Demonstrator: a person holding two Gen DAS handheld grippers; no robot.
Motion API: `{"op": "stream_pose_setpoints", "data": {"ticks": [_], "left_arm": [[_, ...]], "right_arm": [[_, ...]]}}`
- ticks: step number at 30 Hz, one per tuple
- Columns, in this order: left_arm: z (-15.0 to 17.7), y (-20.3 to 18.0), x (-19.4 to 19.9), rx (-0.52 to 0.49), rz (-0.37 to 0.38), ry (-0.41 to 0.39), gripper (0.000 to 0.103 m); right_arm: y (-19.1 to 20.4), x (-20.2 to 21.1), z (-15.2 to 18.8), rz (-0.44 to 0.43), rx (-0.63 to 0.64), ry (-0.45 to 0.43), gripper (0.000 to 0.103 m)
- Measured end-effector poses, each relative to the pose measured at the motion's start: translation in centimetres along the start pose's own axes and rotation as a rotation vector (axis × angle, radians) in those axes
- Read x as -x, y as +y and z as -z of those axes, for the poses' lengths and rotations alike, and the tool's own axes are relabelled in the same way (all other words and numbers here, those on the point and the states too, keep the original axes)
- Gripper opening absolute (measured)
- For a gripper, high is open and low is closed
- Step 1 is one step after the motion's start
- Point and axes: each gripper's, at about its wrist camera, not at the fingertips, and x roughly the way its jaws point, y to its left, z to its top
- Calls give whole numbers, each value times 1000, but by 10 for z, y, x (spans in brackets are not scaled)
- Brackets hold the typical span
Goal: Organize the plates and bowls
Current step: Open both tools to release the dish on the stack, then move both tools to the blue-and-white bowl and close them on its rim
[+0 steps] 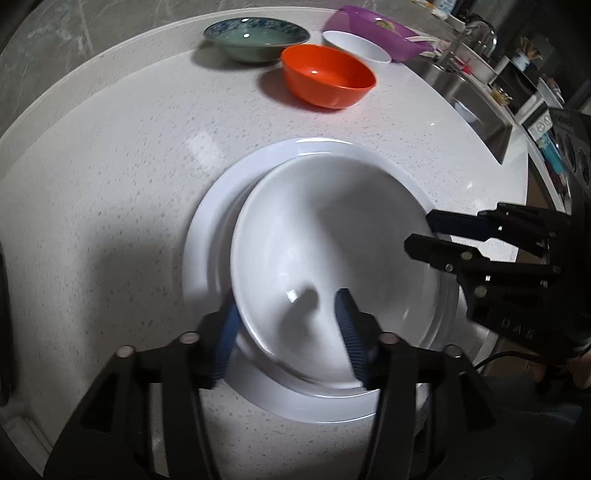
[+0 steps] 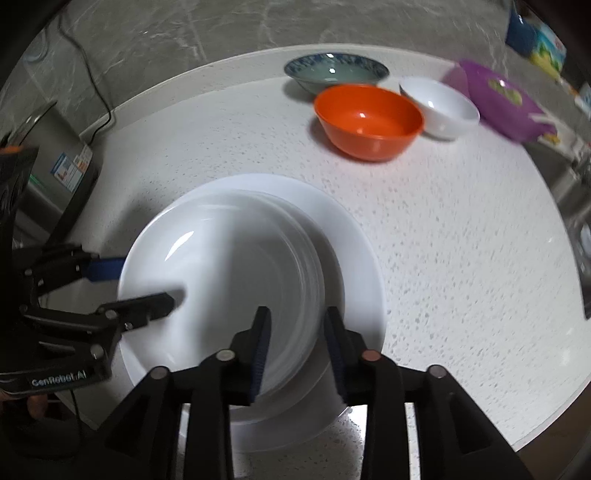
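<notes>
A white deep bowl [image 1: 332,236] sits on a large white plate [image 1: 207,236] on the speckled counter. My left gripper [image 1: 288,317] straddles the bowl's near rim, one finger inside and one outside, with a gap. My right gripper [image 2: 297,332] straddles the opposite rim of the bowl [image 2: 229,258] over the plate [image 2: 354,236], fingers apart. The right gripper shows in the left wrist view [image 1: 424,236], and the left gripper in the right wrist view [image 2: 144,288]. Motion blur hides whether the pads touch the rim.
At the back stand an orange bowl [image 1: 328,74], a green patterned bowl [image 1: 256,38], a small white bowl [image 1: 356,46] and a purple basin [image 1: 376,26]. A sink [image 1: 469,99] lies to the right. A cable [image 2: 96,96] runs at the counter's back left.
</notes>
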Motion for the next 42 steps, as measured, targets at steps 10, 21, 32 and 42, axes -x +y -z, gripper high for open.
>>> {"op": "stream_pose_setpoints", "data": {"ticks": [10, 21, 32, 42], "left_arm": [[-6, 5, 22, 28, 21, -71, 75], [-25, 62, 78, 298, -328, -339, 103], [-116, 93, 88, 556, -365, -292, 103], [-250, 136, 17, 497, -108, -190, 101]], "right_arm": [[-7, 16, 1, 8, -34, -52, 55], [-115, 47, -43, -171, -156, -217, 74], [-230, 60, -176, -380, -70, -257, 81], [-218, -12, -299, -431, -123, -93, 78]]}}
